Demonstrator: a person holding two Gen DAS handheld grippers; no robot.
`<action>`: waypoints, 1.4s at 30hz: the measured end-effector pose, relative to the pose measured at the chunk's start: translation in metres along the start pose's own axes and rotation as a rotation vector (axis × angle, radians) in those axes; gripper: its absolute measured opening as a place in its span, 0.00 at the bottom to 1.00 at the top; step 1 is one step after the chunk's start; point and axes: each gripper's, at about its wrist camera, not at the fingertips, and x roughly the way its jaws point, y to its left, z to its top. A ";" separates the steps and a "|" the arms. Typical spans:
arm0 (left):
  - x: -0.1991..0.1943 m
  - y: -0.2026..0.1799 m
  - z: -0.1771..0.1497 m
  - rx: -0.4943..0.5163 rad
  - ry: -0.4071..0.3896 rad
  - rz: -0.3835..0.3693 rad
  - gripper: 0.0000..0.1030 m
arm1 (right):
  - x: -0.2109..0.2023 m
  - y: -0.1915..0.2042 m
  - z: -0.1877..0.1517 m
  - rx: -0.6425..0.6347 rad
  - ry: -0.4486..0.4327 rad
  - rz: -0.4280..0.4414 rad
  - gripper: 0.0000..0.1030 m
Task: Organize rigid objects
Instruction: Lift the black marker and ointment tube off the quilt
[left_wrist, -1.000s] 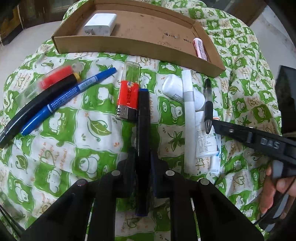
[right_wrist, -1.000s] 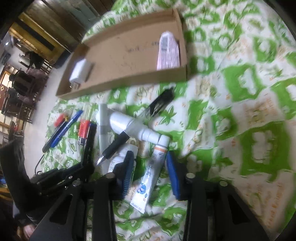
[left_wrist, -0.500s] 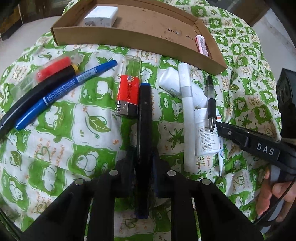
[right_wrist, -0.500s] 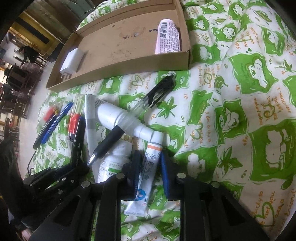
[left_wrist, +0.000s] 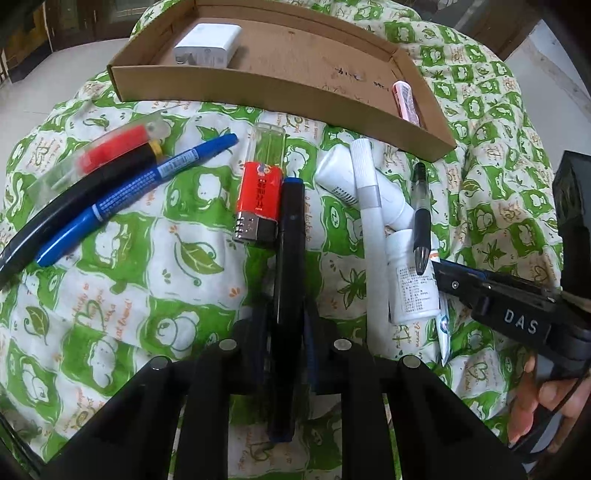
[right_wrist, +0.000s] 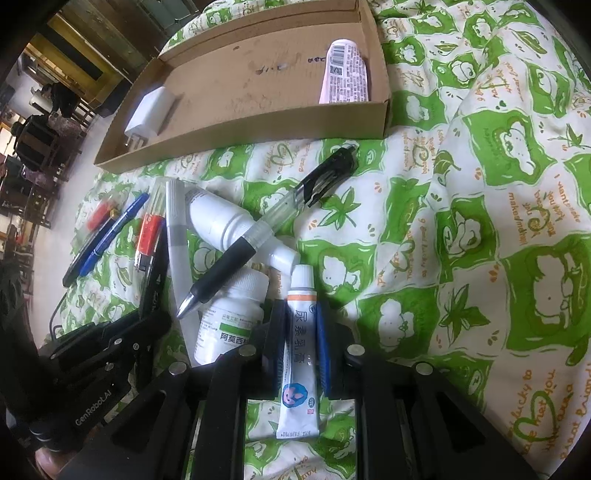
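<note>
Green-and-white frog-print cloth (left_wrist: 110, 258) covered the soft surface under both my grippers, with a shallow brown cardboard tray (left_wrist: 258, 86) lying well ahead of the jaws. My left gripper (left_wrist: 286, 325) was pinching a long black marker with a blue end cap (left_wrist: 290, 236), which ran straight out ahead between the jaws. My right gripper (right_wrist: 301, 332) was closing its jaws on a small white ointment tube with an orange band (right_wrist: 301, 332), the blue pads already against its sides.

To do this well, I judged both should be lifted straight up before swinging toward the tray, since the cloth was soft and neighbours lay close. Just left of my left jaws sat a red-and-clear lighter (left_wrist: 260, 195), touching the marker. Just left of my right jaws stood a white pill bottle with a green label (right_wrist: 231, 317), with a black-grip clear pen (right_wrist: 258, 232) resting across it and across a white squeeze bottle (right_wrist: 225, 221); a careless lift could jostle that pile. Inside the tray a white charger plug (right_wrist: 147, 114) and a pink tube (right_wrist: 345, 72) lay at opposite ends, leaving the middle free.
</note>
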 end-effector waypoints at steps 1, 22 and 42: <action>0.000 0.001 0.001 -0.007 -0.003 -0.005 0.14 | 0.000 0.001 0.000 0.000 -0.001 0.001 0.14; -0.022 0.025 -0.003 -0.053 -0.171 -0.089 0.12 | -0.048 -0.007 0.002 0.017 -0.209 0.094 0.14; -0.028 0.010 0.002 0.005 -0.192 0.072 0.12 | -0.057 -0.001 0.000 -0.007 -0.254 0.110 0.14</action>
